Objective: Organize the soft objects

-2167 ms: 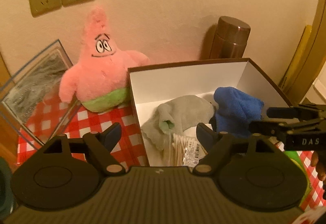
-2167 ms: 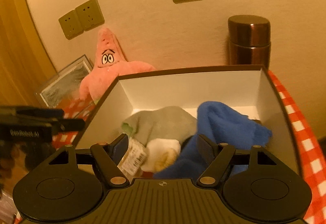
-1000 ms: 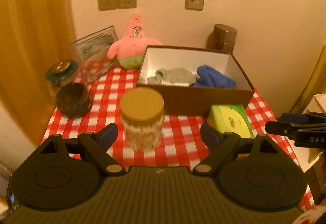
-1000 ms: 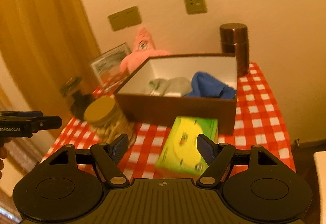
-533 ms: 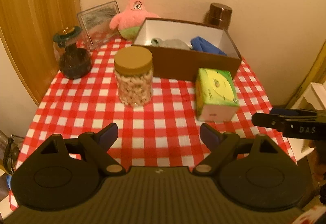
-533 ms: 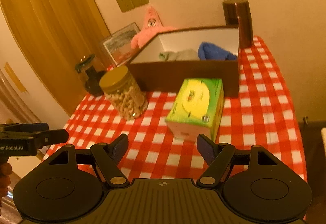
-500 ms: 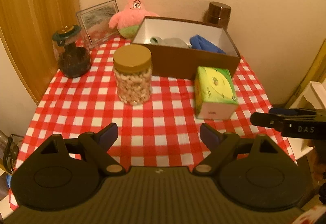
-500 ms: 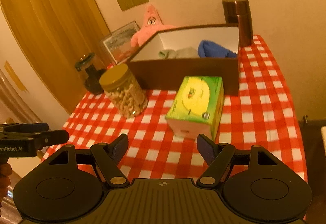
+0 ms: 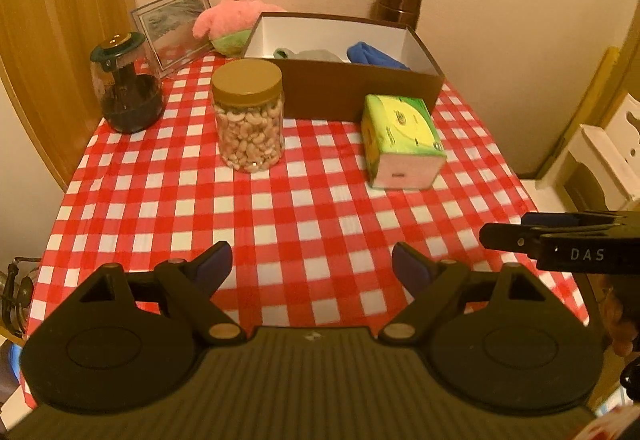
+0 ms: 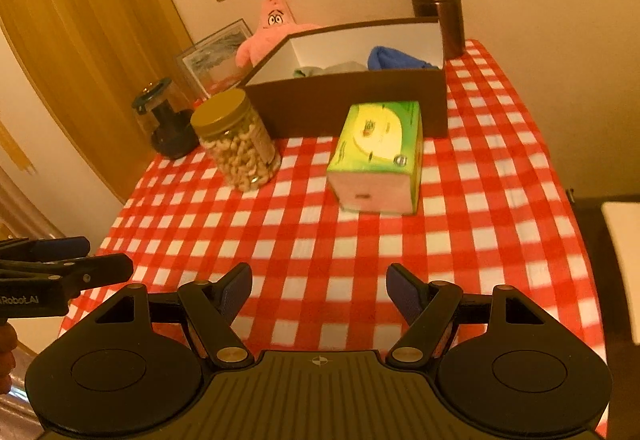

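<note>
A brown box (image 9: 360, 88) (image 10: 352, 108) with white inner walls stands at the back of the table. Inside lie a blue cloth (image 9: 374, 56) (image 10: 396, 60) and a grey-green cloth (image 9: 308, 55) (image 10: 328, 71). A pink star plush (image 9: 236, 20) (image 10: 272, 28) sits behind the box's left corner, against the wall. My left gripper (image 9: 312, 266) is open and empty above the table's near edge. My right gripper (image 10: 320, 284) is open and empty, also near the front; it shows in the left wrist view (image 9: 520, 236) at the right.
On the red checked tablecloth (image 9: 280, 208) stand a nut jar with a gold lid (image 9: 248, 120) (image 10: 236, 144), a green tissue box (image 9: 402, 140) (image 10: 380, 156), a dark glass jar (image 9: 126, 92), a picture frame (image 9: 172, 28) and a brown flask (image 9: 400, 4) (image 10: 440, 12).
Both grippers have pulled back from inside the box to the table's front edge, open and empty. The cloths stay in the box.
</note>
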